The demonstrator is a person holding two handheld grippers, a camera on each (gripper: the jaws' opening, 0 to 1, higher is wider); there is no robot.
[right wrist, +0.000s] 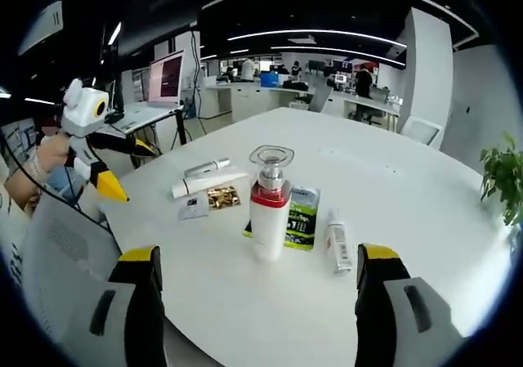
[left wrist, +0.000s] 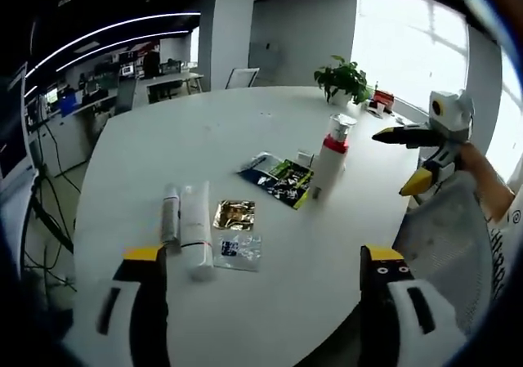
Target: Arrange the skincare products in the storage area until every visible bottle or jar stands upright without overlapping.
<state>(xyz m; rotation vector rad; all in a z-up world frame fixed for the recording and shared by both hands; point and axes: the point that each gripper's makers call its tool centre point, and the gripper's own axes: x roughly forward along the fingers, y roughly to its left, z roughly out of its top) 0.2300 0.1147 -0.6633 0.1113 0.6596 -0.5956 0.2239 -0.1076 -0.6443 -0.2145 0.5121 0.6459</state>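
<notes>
Standing upright, the pump bottle [right wrist: 270, 212] is being risked: reached past at 12 o'clock by released fingers [right wrist: 255, 281], it could be toppled onto the lying tubes [right wrist: 206, 184].

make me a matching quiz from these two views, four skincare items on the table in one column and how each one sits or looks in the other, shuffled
Things:
1. pump bottle with the red band
2. white tube
3. gold sachet
4. small white bottle

States:
A. lying flat, shiny foil, beside a clear packet
B. standing upright, clear cap on top
C. lying on its side, right of the green and black packet in the right gripper view
D. lying on its side next to a slim grey tube

Pairs: 1-B, 2-D, 3-A, 4-C
</notes>
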